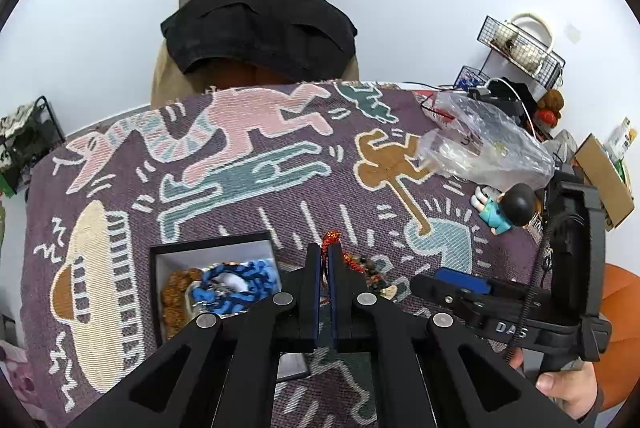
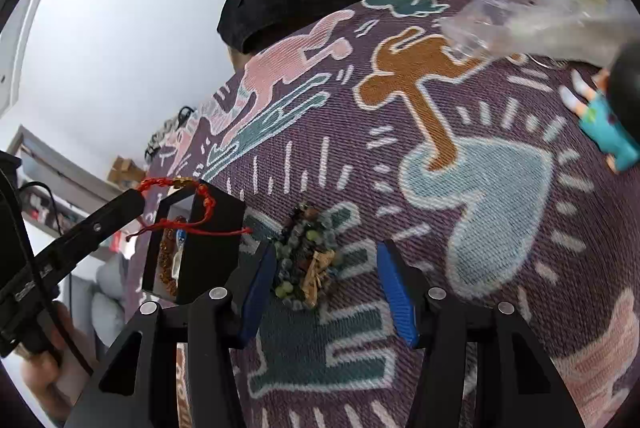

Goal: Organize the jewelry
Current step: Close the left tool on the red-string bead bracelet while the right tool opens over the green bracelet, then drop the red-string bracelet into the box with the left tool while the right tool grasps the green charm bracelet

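My left gripper (image 1: 325,249) is shut on a red cord bracelet (image 1: 332,237), held up off the cloth. In the right wrist view that red bracelet (image 2: 160,183) dangles from the left gripper (image 2: 138,194) over a black box (image 2: 216,228). The black box (image 1: 208,242) holds blue beads (image 1: 240,282) and brown beads (image 1: 176,292). A bracelet of dark, green and grey beads (image 2: 308,256) lies bunched on the cloth. My right gripper (image 2: 326,248) stands open around it, one blue pad (image 2: 260,288) next to the beads, the other well apart.
A patterned purple cloth (image 1: 280,188) covers the table. A clear plastic bag (image 1: 488,144) and a small figurine (image 1: 504,212) lie at the right. Behind them are wire baskets (image 1: 520,44) and a cardboard box (image 1: 604,180). A chair with a black garment (image 1: 260,28) stands beyond the far edge.
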A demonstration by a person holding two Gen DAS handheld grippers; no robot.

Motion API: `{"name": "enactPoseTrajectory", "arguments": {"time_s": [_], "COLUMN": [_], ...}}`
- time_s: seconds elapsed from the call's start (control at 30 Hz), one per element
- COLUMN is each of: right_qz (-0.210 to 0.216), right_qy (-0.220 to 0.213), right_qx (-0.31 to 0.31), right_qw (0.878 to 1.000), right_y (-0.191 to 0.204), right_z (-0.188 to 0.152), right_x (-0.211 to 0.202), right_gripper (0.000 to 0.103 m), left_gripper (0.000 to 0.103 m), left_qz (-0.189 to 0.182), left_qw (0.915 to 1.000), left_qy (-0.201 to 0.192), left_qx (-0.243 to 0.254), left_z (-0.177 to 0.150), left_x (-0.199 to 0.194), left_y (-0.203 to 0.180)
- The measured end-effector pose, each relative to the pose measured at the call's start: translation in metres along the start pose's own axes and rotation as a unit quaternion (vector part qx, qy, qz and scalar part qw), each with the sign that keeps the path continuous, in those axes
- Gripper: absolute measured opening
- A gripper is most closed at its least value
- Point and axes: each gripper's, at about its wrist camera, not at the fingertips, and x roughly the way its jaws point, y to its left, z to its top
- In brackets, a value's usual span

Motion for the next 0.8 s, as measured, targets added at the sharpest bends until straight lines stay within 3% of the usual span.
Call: {"name": "enactPoseTrajectory", "arguments": {"time_s": [0.4, 0.57, 0.8], "right_qz": [-0.049, -0.077, -0.052], "right_qy": [0.041, 0.064, 0.036], "right_qx": [-0.075, -0.092, -0.089], "right_qw": [0.995, 0.991, 0.994], "right_y": [0.034, 0.036, 0.041], "right_z": [0.025, 0.026, 0.027], "right_x": [0.046, 0.067, 0.044], "right_gripper": [0.039, 0.012, 0.012], "left_gripper": [0.003, 0.003, 0.003], "left_qz": [-0.006, -0.006, -0.01], "left_qw": [0.9995, 0.9994, 0.9988], "left_qy": [-0.016, -0.012, -0.021], "left_qx": [-0.026, -0.032, -0.044], "left_z": [0.001, 0.0, -0.001], "left_x": [-0.01, -0.006, -0.014], "left_y": [0.029, 0.037, 0.047]}}
